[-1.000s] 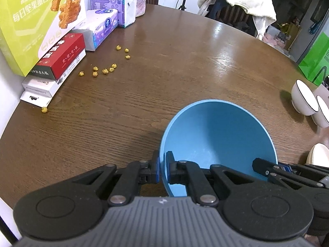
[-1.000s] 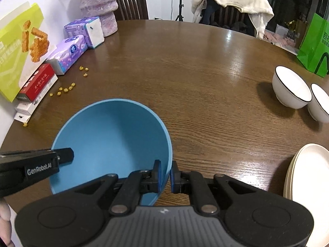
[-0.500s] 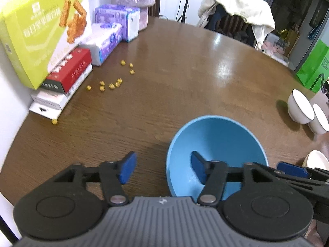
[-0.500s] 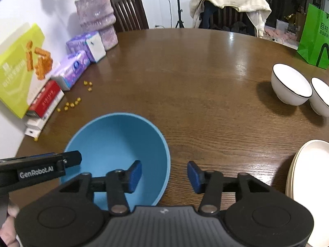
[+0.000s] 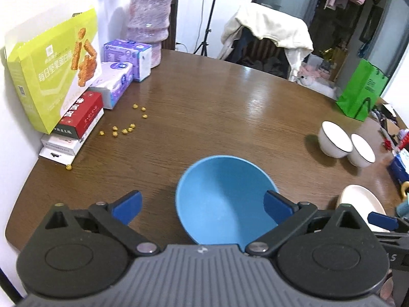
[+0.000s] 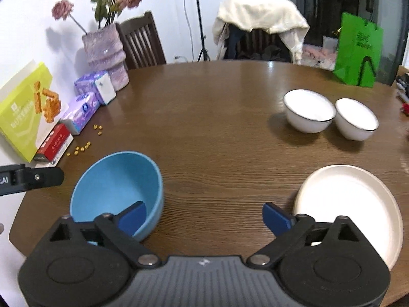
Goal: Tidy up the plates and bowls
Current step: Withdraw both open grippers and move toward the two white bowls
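Observation:
A blue bowl (image 5: pixel 225 199) (image 6: pixel 115 186) stands upright on the brown round table (image 6: pixel 217 128) near its front edge. My left gripper (image 5: pixel 202 206) hangs above it with its jaws opening wide. The bowl's left rim lies between them, and neither pad touches it. My right gripper (image 6: pixel 204 216) is also opening, with its left fingertip (image 6: pixel 133 215) over the bowl's right rim and bare table between the jaws. A stack of white plates (image 6: pixel 350 204) (image 5: pixel 363 204) lies at the front right. Two white bowls (image 6: pixel 309 113) (image 6: pixel 356 119) with dark rims stand side by side behind it.
Along the left wall stand a yellow-green snack box (image 5: pixel 53 76), a red box (image 5: pixel 81 113), tissue packs (image 5: pixel 115 81) and a pink vase (image 6: pixel 106 53). Small yellow crumbs (image 5: pixel 122 129) lie near them. A green bag (image 6: pixel 358 48) and a cloth-draped chair (image 6: pixel 260 25) are at the far side.
Both grippers were shut on the tilted blue bowl's rim. They have opened, let it go and drawn back and up. The bowl now rests level on the table.

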Demonstrator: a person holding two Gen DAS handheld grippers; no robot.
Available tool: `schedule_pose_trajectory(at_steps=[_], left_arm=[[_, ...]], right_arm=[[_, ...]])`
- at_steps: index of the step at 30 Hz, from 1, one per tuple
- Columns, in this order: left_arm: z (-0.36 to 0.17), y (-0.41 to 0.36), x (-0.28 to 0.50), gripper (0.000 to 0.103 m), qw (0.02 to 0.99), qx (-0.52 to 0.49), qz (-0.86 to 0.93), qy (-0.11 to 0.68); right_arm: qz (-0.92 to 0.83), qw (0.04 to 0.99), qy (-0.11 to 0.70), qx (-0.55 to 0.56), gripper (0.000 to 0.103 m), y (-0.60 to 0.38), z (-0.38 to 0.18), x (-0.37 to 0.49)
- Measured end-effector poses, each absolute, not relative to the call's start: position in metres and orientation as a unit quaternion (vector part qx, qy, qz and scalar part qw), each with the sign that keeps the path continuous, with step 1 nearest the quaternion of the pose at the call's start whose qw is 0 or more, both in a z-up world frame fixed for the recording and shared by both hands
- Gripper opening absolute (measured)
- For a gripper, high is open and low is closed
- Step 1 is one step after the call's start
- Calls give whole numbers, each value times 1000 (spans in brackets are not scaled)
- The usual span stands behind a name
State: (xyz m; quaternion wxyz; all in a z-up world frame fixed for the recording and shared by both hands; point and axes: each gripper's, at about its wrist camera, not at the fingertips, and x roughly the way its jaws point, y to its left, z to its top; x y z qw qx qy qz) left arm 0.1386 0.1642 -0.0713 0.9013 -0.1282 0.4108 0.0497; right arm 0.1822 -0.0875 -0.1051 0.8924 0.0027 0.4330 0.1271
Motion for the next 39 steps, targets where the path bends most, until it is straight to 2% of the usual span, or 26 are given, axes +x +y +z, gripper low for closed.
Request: schedule_pose_trajectory(at_steps=[4, 17, 29, 39], left_arm=[[-66, 149, 123, 103, 902, -130, 39, 410], [-60, 105, 104, 103, 898, -121, -12, 423], [-38, 96, 134, 103, 907, -94, -72, 404], [-40, 107, 158, 103, 911, -80, -107, 391]], right_arm=[[114, 901, 418, 7, 103, -114, -91, 161], [88, 913, 396, 43, 103, -175, -63, 111], [45, 926, 368, 74, 103, -184, -42, 121], [15, 934, 345, 94, 103, -173, -36, 136]])
